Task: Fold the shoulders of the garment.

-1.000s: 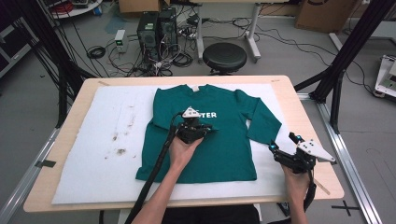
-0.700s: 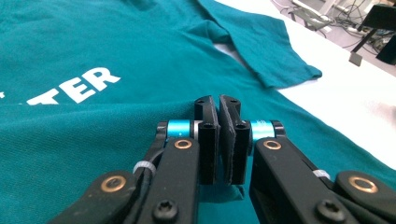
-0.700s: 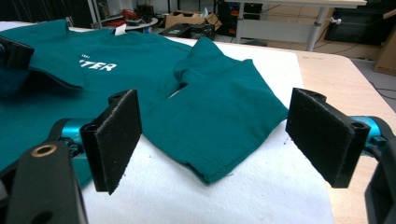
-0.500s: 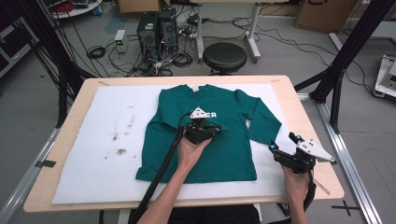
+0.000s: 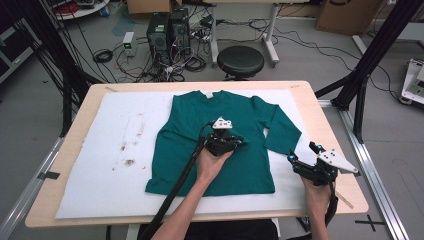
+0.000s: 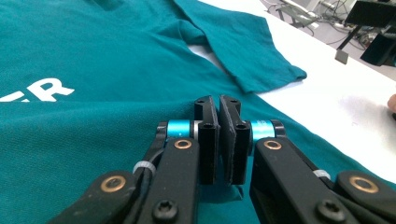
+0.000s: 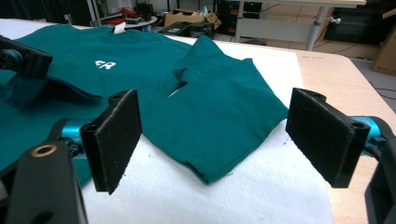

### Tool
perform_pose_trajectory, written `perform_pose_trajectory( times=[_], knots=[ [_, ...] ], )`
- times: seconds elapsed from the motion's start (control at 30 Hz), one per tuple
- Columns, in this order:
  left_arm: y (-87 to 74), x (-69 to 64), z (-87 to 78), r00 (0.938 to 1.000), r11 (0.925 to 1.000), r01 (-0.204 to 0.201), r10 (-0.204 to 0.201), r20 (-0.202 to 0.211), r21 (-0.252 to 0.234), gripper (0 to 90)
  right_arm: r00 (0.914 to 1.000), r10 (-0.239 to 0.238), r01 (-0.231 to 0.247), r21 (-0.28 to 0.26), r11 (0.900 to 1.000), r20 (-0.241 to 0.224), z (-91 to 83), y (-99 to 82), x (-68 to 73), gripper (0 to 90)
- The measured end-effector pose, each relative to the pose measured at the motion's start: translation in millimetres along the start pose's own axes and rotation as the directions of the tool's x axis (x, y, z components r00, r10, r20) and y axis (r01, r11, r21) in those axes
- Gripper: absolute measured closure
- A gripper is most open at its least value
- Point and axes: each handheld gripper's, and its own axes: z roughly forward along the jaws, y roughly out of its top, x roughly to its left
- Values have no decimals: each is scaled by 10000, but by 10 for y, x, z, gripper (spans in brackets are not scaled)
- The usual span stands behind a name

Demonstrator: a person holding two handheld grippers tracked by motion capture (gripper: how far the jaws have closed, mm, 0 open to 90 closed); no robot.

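Sweater flat on white mat; left gripper pinches a chest fold — thin cloth could slip free if pulled; right gripper, jaws spread, waits beside sleeve.

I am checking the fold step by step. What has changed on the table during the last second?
The left gripper, its fingers shut on a fold of the green shirt, moved to the right across the shirt's front and dragged the cloth along, covering the white letters in the high view. The right gripper stayed open beside the right sleeve, and the white mat did not shift.
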Motion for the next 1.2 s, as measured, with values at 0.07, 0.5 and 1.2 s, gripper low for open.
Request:
perform_pose_trajectory(
  times=[0.07, 0.5, 1.2],
  knots=[
    [-3, 5, 5, 10000, 10000, 34, -34, 12, 32, 856, 10000, -1, 1, 8, 10000, 5, 1, 0, 1, 187],
    [48, -15, -66, 9999, 9998, 73, -71, 117, -174, 726, 10000, -41, 41, 25, 10000, 20, 3, 2, 5, 187],
    [256, -97, 410, 9976, 9910, -326, 402, -563, 1298, 713, 9999, -125, 125, 150, 9998, 10, 13, 7, 12, 187]
  ],
)
